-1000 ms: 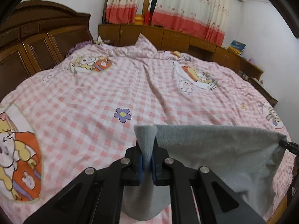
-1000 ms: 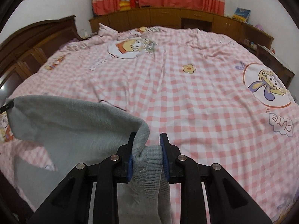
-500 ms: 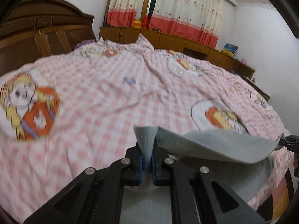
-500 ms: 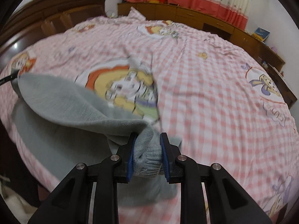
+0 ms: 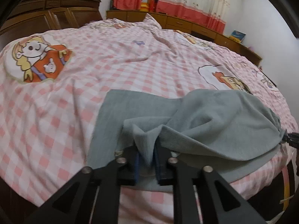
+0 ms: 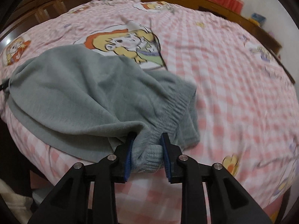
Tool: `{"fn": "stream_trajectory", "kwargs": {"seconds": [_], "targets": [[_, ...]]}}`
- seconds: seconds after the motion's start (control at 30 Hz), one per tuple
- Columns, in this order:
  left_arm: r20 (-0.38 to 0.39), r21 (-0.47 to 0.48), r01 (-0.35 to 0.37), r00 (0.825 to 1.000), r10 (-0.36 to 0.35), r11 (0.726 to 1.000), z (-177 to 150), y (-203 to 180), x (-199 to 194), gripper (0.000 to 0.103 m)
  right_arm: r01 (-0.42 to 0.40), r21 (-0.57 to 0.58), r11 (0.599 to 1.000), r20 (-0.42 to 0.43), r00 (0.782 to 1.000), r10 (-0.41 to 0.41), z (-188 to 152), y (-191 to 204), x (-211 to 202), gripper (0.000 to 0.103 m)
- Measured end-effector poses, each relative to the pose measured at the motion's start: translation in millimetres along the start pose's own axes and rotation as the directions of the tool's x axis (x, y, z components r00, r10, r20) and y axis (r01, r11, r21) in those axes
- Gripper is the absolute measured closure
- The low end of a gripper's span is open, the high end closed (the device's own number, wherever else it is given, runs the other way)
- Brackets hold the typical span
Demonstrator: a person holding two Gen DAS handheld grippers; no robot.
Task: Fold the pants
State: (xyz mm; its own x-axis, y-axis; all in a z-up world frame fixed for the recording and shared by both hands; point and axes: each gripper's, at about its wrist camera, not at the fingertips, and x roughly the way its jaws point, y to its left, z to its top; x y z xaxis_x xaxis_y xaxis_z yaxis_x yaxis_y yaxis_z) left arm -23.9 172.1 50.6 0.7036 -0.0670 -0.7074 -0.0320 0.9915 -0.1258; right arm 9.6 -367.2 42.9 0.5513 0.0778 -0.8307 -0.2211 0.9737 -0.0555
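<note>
One pair of grey fleece pants (image 5: 214,119) lies on the bed (image 5: 112,71); two hand-held grippers, left (image 5: 146,154) and right (image 6: 146,145), each pinch its fabric.

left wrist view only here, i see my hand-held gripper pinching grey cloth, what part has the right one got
Observer: The right hand-held gripper has the pants by a ribbed band, bunched between its fingers.
Operator: is it clamped tight
Observer: The jaws stand fairly wide, the thick ribbed roll fills the gap.
Operator: does the cloth on that side lie on the bed
Observer: Yes, beyond the gripper the pants rest on the checked sheet, partly covering a cartoon print.
Operator: anything near that edge i can't see
Observer: A pale bundle shows low at the left, below the bed edge; what it is, I cannot tell.
</note>
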Motion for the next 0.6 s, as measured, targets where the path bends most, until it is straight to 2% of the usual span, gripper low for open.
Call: {"fn": "stream_trajectory", "kwargs": {"seconds": [0.1, 0.23, 0.3, 0.5, 0.6], "targets": [[0.009, -0.023, -0.016, 1.0, 0.016, 1.0, 0, 6, -6, 0.068, 0.001, 0.058, 0.998, 0.011, 1.0, -0.002, -9, -7, -4, 0.062], [0.008, -0.057, -0.001, 1.0, 0.002, 0.998, -4, 14, -16, 0.061, -0.022, 0.113, 0.993, 0.006, 1.0, 0.021, -19, -18, -13, 0.051], [0.011, -0.075, 0.002, 1.0, -0.002, 0.997, -8, 16, -22, 0.055, -0.03, 0.125, 0.992, 0.01, 1.0, 0.029, -23, -20, -17, 0.05], [0.005, -0.123, 0.007, 1.0, -0.006, 0.992, -20, 24, -41, 0.053, -0.035, 0.139, 0.99, 0.011, 0.999, 0.033, -31, -21, -28, 0.05], [0.017, -0.108, -0.044, 0.999, 0.046, 0.993, -20, 25, -55, 0.053, -0.033, 0.118, 0.992, 0.012, 0.999, 0.032, -32, -23, -38, 0.05]]}}
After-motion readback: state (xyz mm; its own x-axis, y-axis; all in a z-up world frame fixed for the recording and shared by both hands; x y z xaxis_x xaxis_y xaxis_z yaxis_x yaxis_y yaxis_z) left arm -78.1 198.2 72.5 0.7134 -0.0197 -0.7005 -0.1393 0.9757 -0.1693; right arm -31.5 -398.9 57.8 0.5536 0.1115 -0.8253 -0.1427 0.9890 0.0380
